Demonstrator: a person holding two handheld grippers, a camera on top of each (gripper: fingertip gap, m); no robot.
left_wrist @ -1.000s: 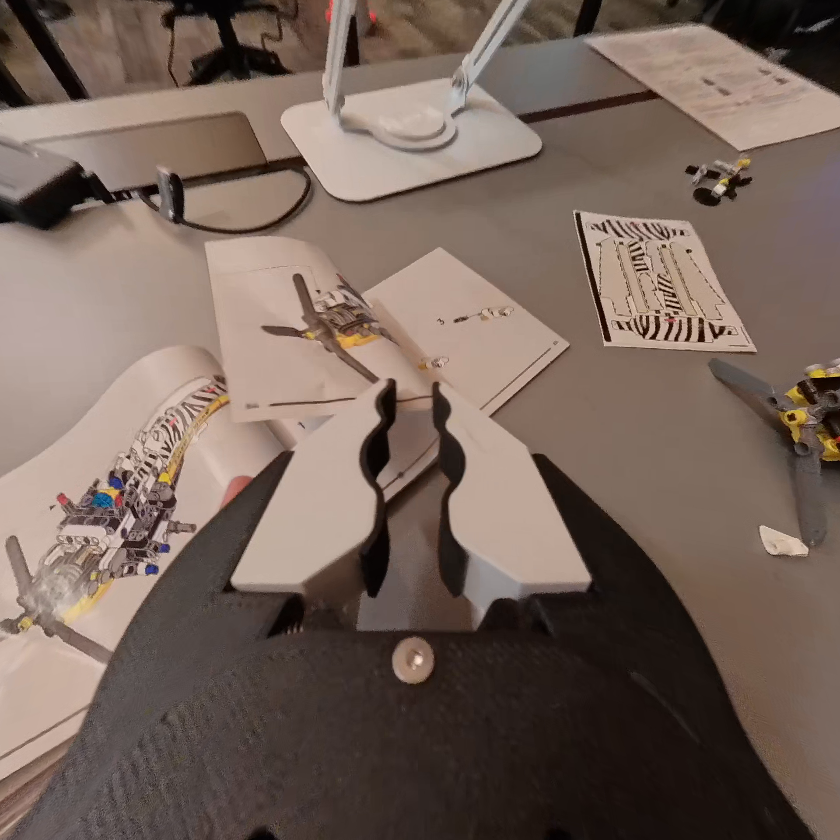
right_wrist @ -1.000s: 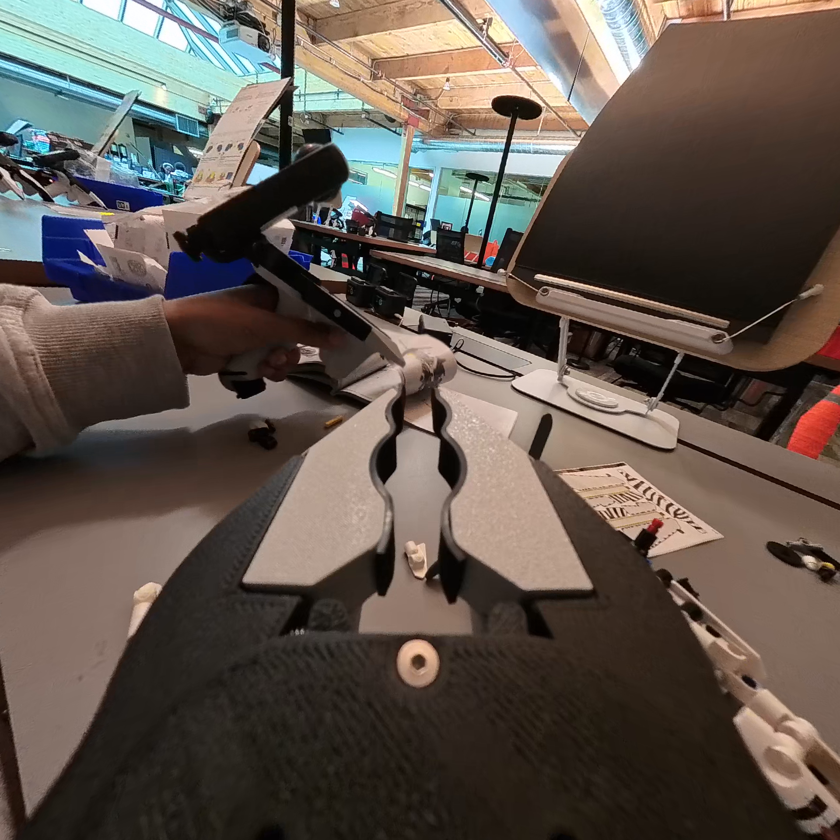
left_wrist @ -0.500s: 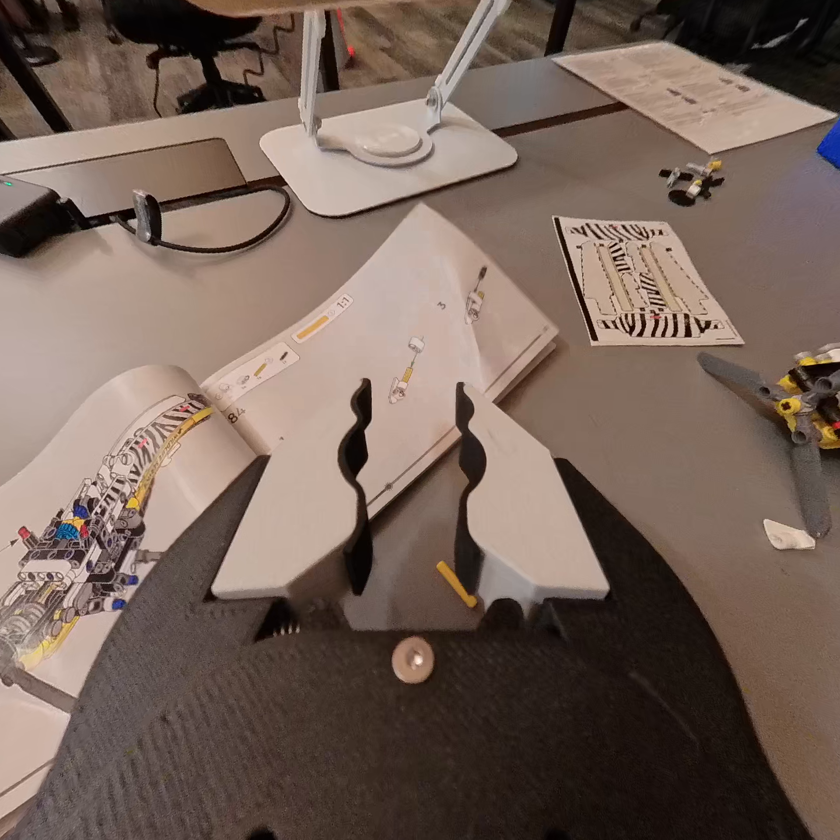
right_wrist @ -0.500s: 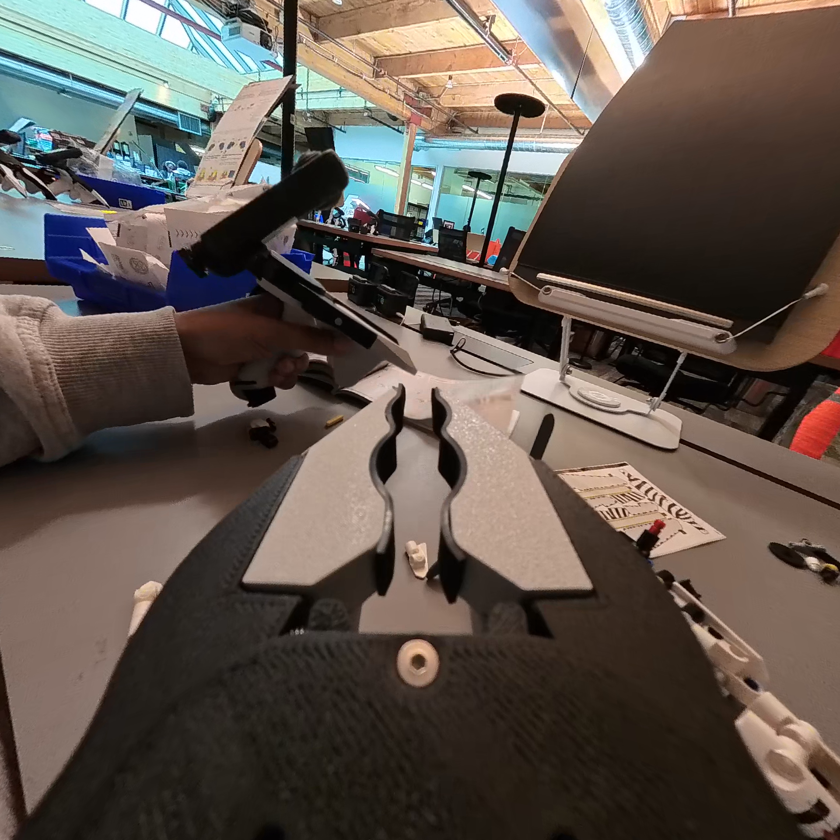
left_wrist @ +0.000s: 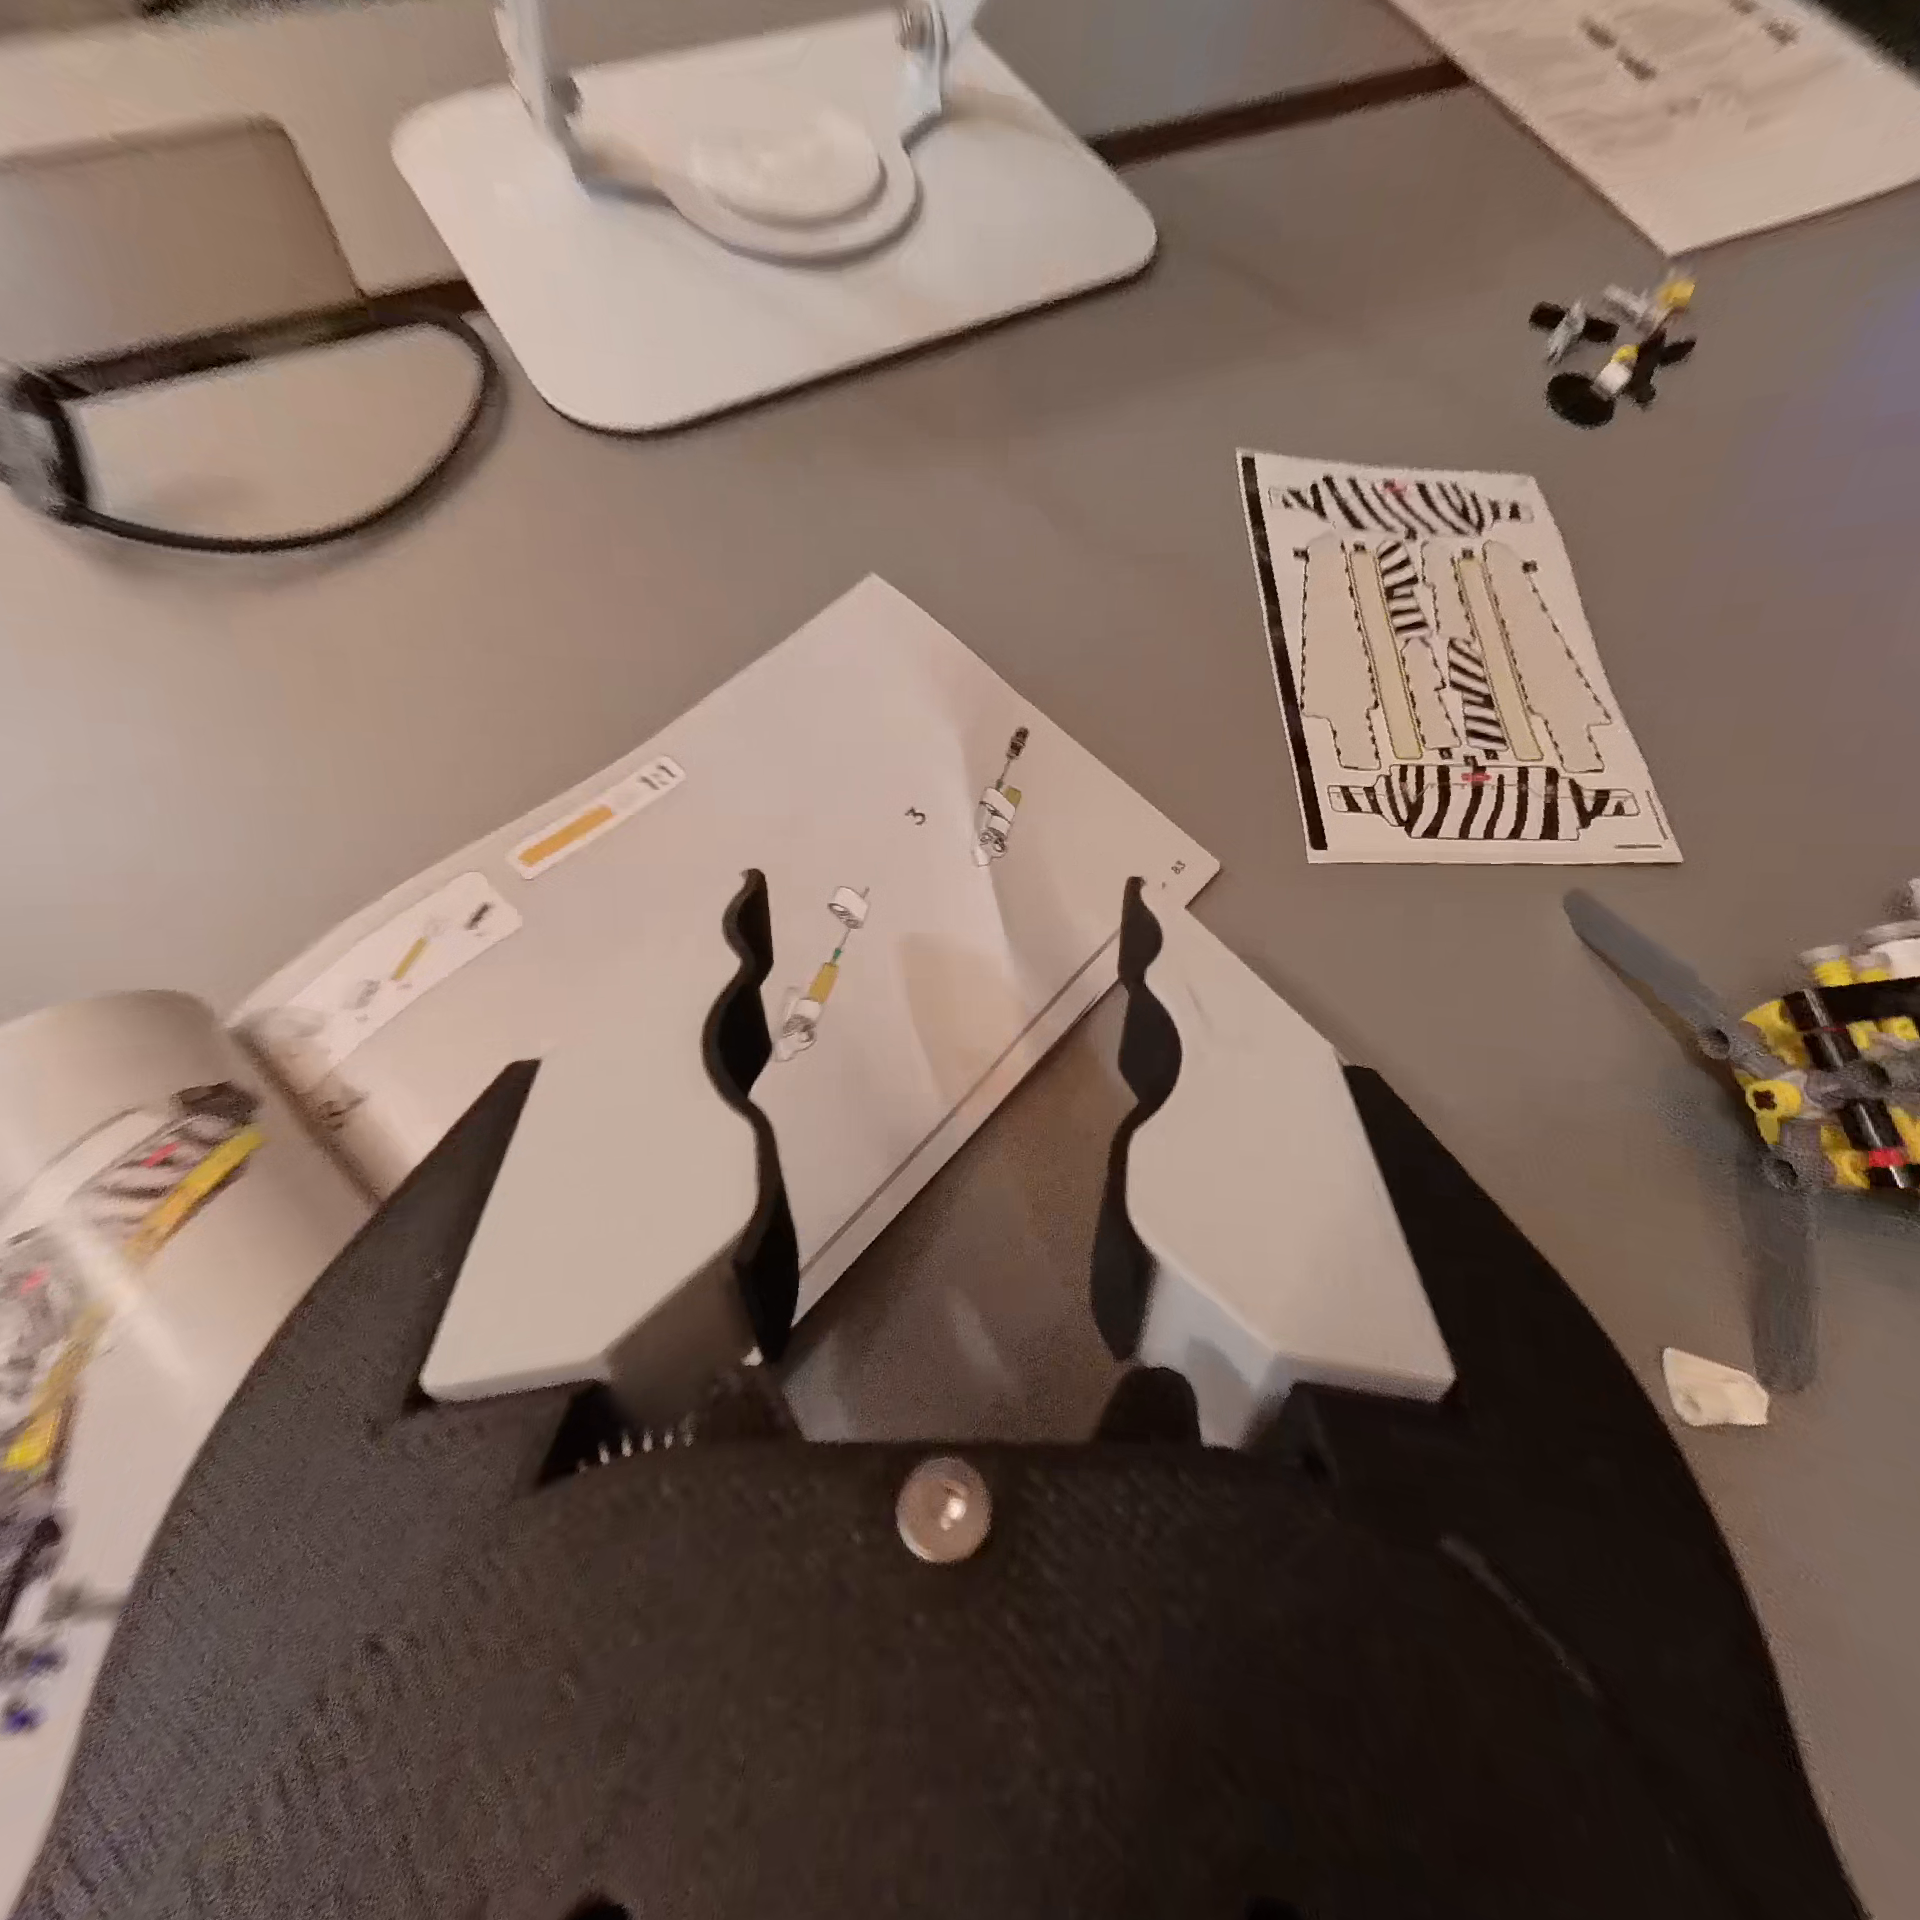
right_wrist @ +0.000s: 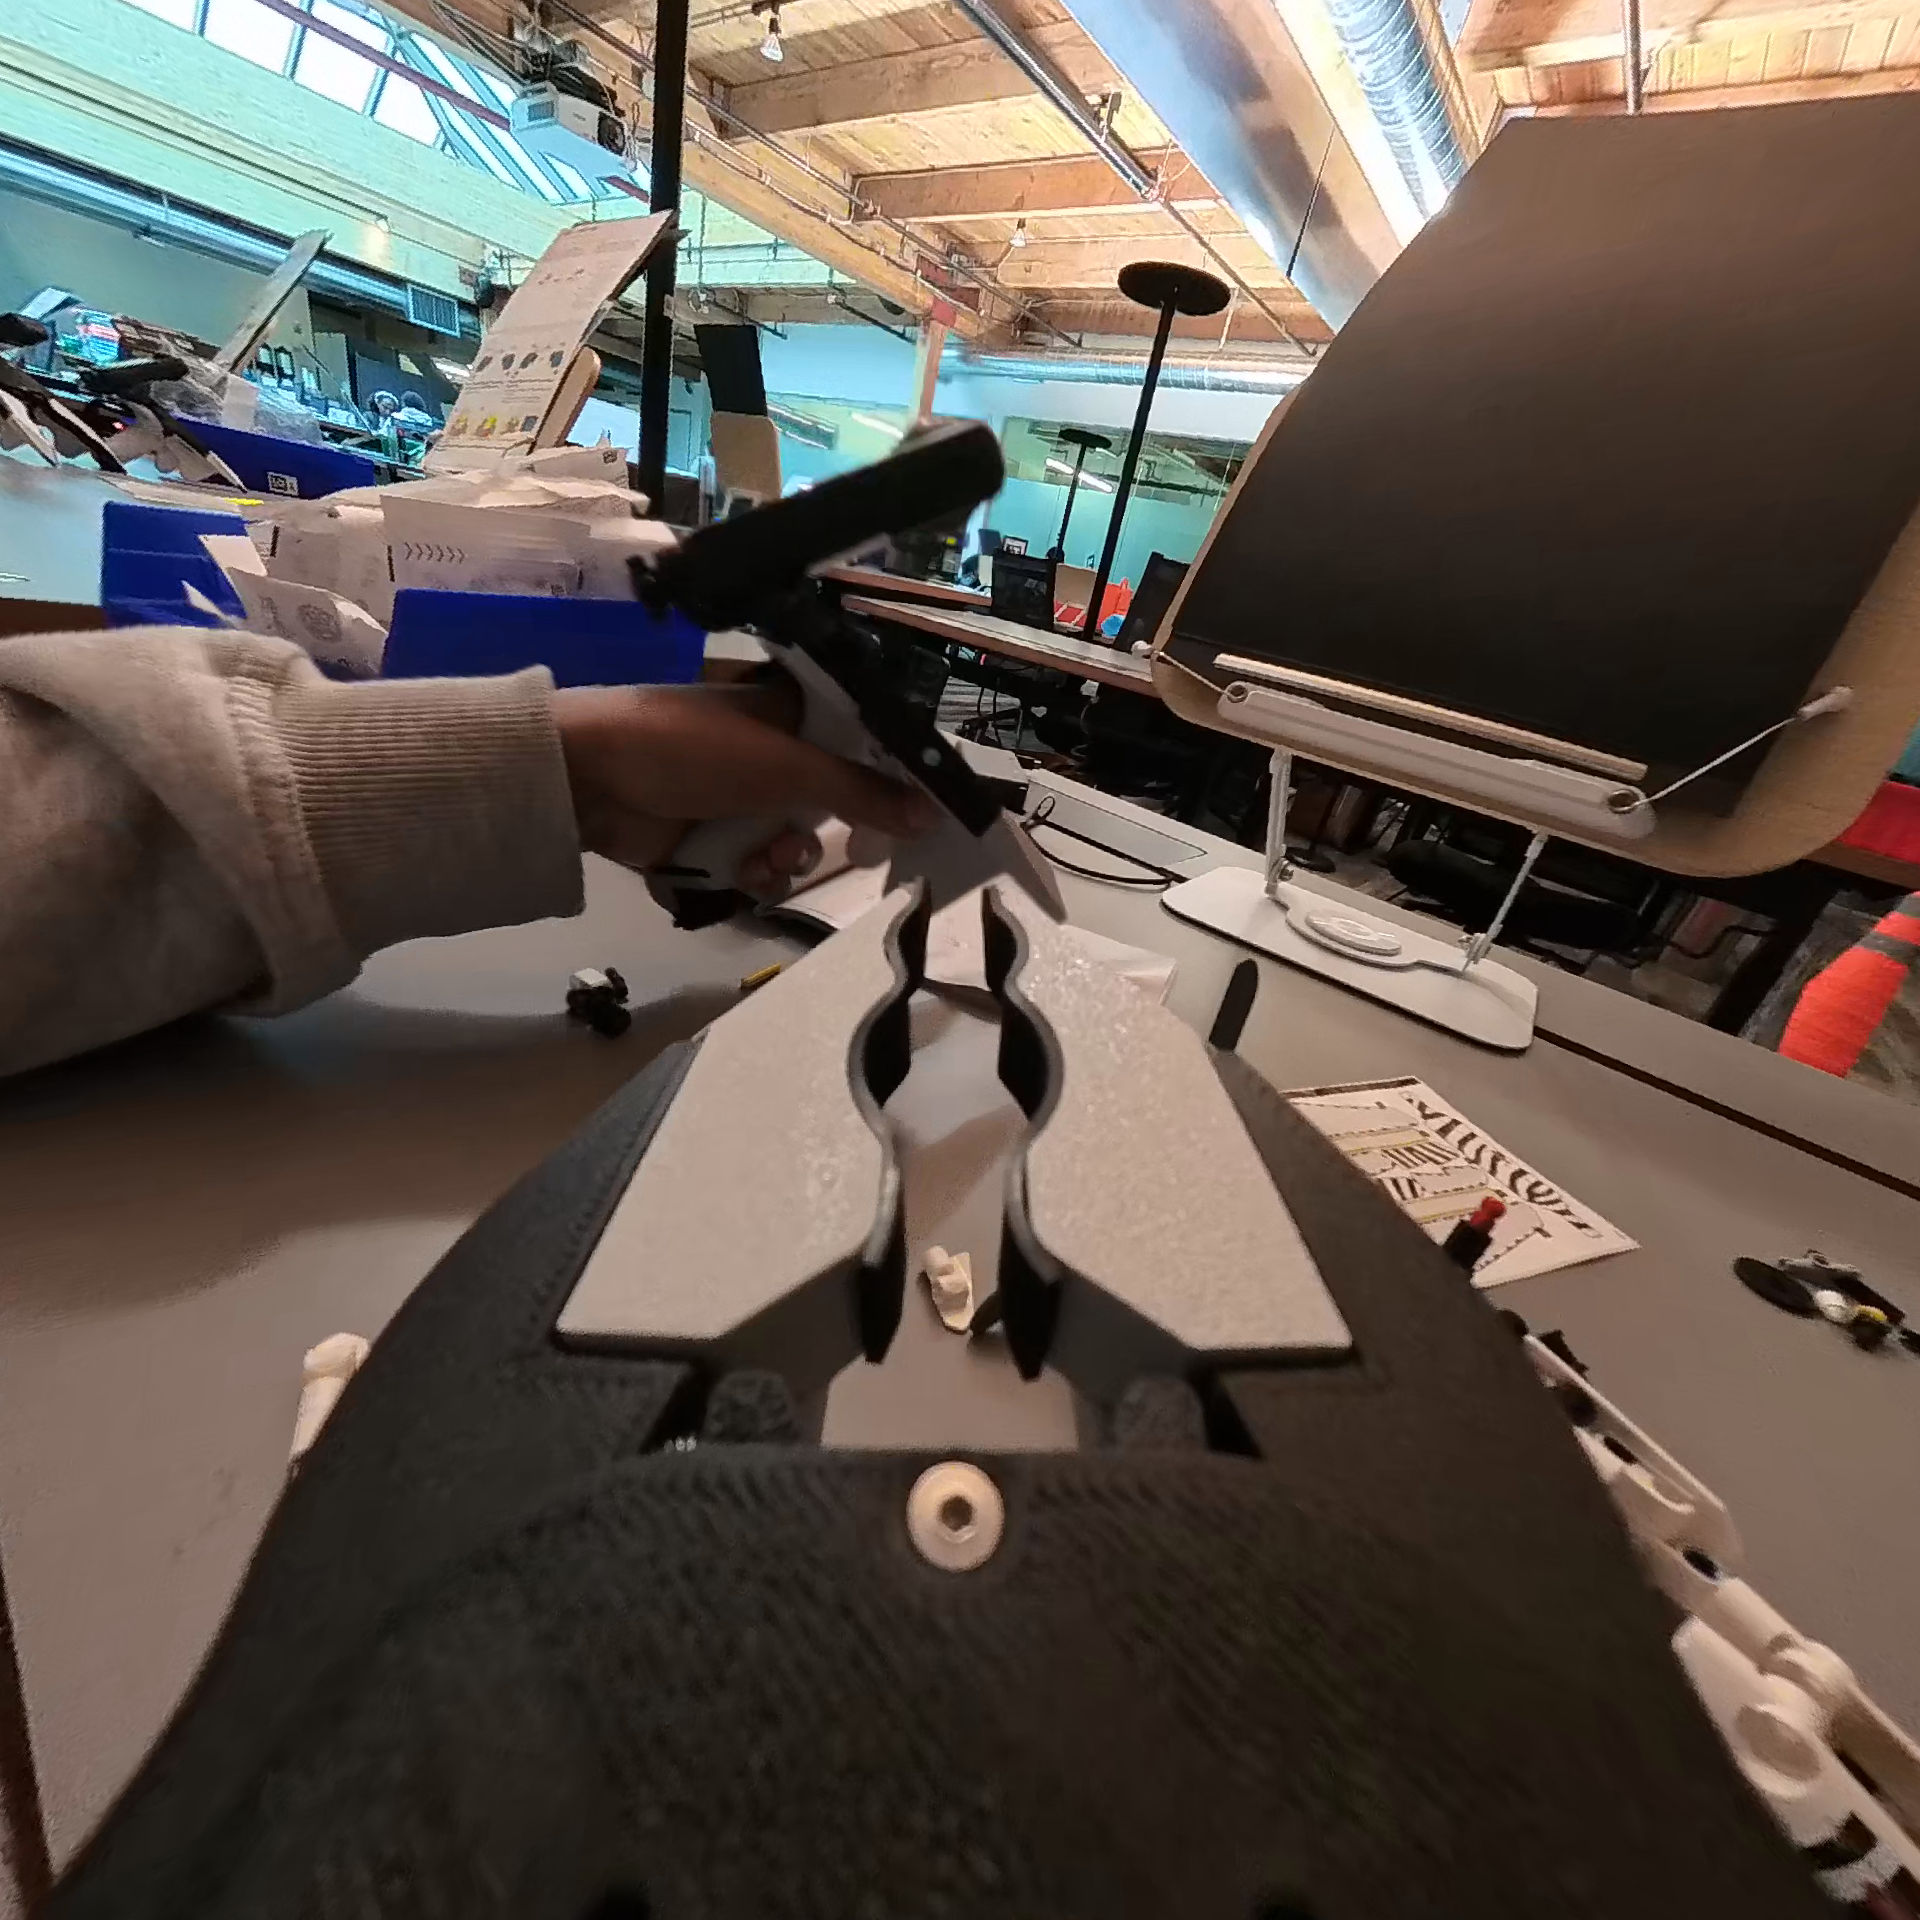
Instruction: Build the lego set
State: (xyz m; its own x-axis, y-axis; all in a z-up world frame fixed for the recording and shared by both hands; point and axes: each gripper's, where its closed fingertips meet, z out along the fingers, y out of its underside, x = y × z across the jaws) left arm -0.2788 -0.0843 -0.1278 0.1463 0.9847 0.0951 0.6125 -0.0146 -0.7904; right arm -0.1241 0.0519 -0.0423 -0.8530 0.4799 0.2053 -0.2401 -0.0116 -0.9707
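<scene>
We hold our left gripper above the open instruction booklet, jaws spread wide and empty, likely to read the page. Our right gripper waits low, jaws narrowly parted, grasping nothing. The half-built yellow model lies nearby to the right.

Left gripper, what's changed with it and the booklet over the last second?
The left gripper went from nearly shut on a page to wide open, letting it go; the page turned over and the instruction booklet lies open. The right gripper stayed narrowly parted and empty; the sticker sheet stayed put.
</scene>
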